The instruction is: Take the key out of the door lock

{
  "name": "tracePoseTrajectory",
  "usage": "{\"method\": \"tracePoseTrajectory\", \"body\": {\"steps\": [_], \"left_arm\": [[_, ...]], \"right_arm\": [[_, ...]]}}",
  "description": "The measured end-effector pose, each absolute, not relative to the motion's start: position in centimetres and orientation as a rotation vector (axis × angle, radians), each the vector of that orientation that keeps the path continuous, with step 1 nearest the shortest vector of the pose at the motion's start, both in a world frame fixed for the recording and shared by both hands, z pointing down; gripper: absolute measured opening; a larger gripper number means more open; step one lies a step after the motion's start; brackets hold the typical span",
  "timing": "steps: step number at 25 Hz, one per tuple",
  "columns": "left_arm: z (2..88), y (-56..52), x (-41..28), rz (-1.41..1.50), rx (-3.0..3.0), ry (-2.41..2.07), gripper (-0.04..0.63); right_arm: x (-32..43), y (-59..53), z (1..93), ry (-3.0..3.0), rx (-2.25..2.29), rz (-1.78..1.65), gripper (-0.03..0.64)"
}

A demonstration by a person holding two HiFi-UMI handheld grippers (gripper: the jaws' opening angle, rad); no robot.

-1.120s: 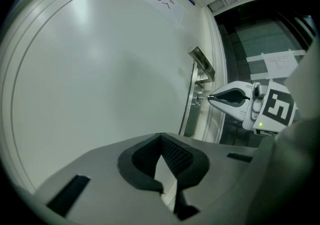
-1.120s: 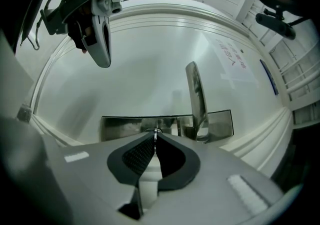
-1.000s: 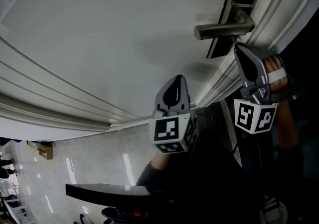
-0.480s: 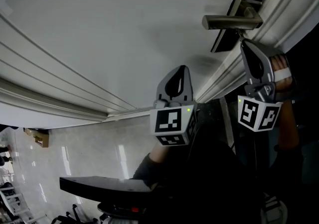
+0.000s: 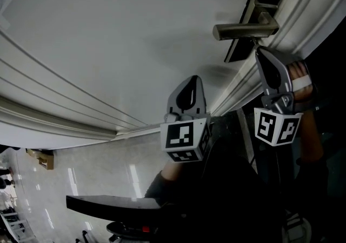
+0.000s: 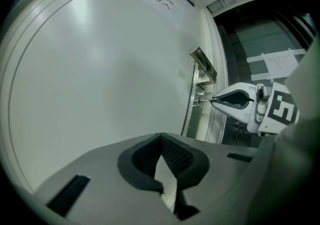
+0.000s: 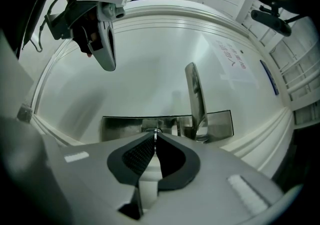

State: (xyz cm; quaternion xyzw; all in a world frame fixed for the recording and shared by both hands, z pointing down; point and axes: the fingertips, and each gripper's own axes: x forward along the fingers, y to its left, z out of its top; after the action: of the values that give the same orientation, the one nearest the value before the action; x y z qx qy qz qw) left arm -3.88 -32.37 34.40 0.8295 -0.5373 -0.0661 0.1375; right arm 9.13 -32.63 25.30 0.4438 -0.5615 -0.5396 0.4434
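Observation:
On the white door [image 5: 124, 36], a metal lever handle [image 5: 243, 31] sits above a dark lock plate [image 5: 238, 52]. My right gripper [image 5: 258, 51] has its tip against the lock just under the handle. In the right gripper view its jaws are shut on the key [image 7: 155, 132], a thin metal sliver in front of the lock plate [image 7: 120, 126]. The left gripper view shows that same tip at the key [image 6: 204, 101]. My left gripper [image 5: 193, 80] is shut and holds nothing, hanging near the door panel, left of and below the lock.
The door's moulded frame [image 5: 243, 82] runs diagonally past the lock. Beyond it lies a dark gap with glass [image 6: 270, 59]. Shiny floor tiles [image 5: 97, 171] show at the lower left. A printed notice [image 7: 232, 59] is stuck on the door.
The head view has shifted slightly. The right gripper's tip stays at the lock under the handle, and the left gripper stays in much the same place.

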Motion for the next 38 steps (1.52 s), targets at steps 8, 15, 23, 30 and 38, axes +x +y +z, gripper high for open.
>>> {"method": "tracePoseTrajectory", "body": {"steps": [8, 15, 23, 30, 38], "left_arm": [[34.81, -32.7, -4.23, -0.179, 2.379, -1.554, -0.002], [35.08, -32.93, -4.18, -0.179, 2.38, -1.546, -0.001], [34.46, -32.98, -4.16, -0.191, 2.369, -1.543, -0.002], [34.97, -32.7, -3.85, -0.195, 2.378, -1.533, -0.002], [34.99, -32.61, -3.94, -0.187, 2.371, -1.54, -0.002]], "right_arm": [[9.07, -32.68, 25.28, -1.389, 1.105, -1.333, 0.012], [9.14, -32.51, 25.3, -1.386, 1.108, -1.331, 0.012], [9.19, -32.15, 25.31, -1.387, 1.109, -1.331, 0.012], [9.31, -32.2, 25.5, -1.386, 1.111, -1.331, 0.012], [9.38, -32.2, 25.62, -1.387, 1.11, -1.328, 0.012]]}}
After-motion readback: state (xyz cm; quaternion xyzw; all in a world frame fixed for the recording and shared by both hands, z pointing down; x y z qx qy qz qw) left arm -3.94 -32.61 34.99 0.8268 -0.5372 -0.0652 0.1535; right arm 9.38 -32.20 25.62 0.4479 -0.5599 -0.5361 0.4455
